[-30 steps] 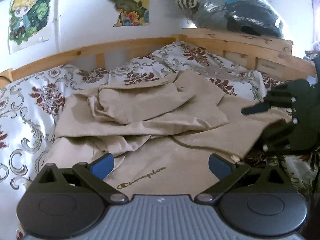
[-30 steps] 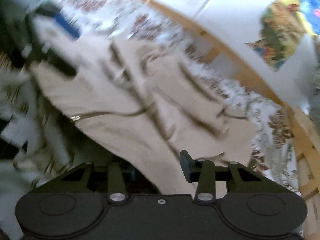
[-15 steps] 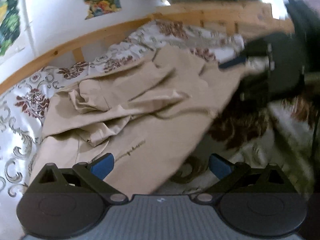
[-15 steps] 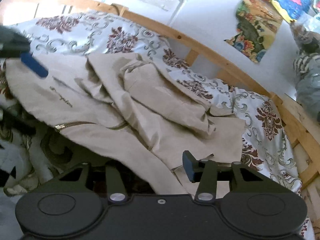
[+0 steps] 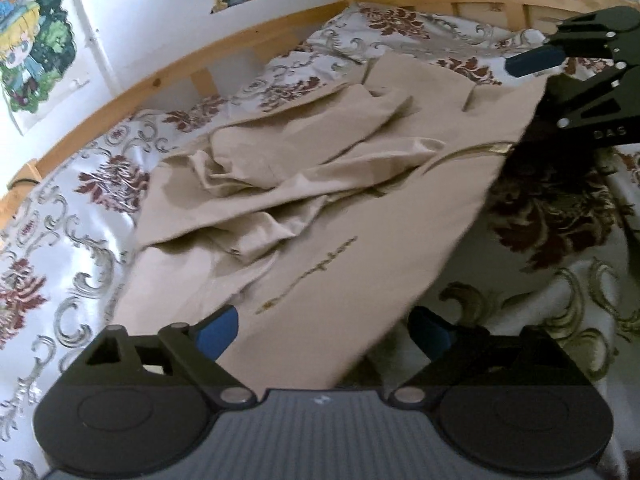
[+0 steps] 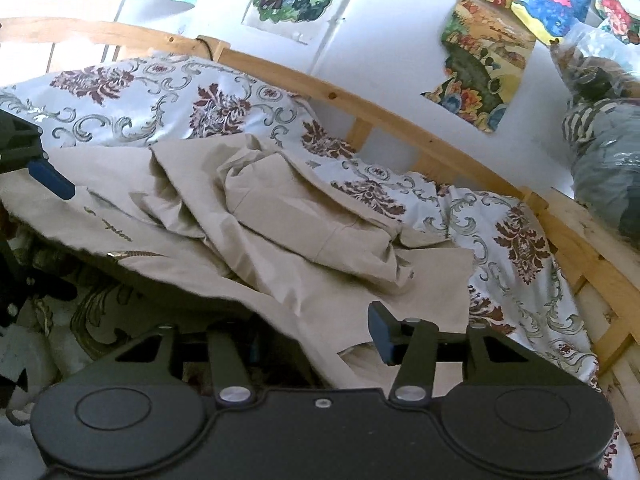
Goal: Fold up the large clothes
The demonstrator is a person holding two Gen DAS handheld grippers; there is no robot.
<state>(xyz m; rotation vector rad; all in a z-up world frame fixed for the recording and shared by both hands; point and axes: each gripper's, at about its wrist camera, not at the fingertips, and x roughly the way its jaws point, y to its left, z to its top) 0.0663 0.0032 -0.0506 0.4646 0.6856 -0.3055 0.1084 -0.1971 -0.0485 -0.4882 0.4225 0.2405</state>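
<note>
A beige zip-up jacket (image 5: 328,184) with a small embroidered logo (image 5: 308,276) lies crumpled on the bed. Its near hem runs between my two grippers and stands a little off the sheet, with shadow under it. My left gripper (image 5: 324,334) has its jaws wide and closing, the hem's corner between the blue pads (image 5: 218,332) without touching them. My right gripper (image 6: 316,338) is opening. The cloth (image 6: 304,240) drapes over its left finger and hides it, and the right pad (image 6: 382,332) stands apart. The right gripper (image 5: 540,92) also shows at the jacket's far edge, the left gripper (image 6: 44,232) at its other end.
The patterned bedsheet (image 5: 72,248) covers the mattress inside a wooden bed frame (image 5: 168,76). Posters (image 6: 476,60) hang on the white wall. Bagged clothes (image 6: 604,160) sit on the headboard shelf at the far right.
The left gripper has dipped and rolled, so the jacket's hem now slants across its view with bare sheet at the right. The right gripper's jaws have widened.
</note>
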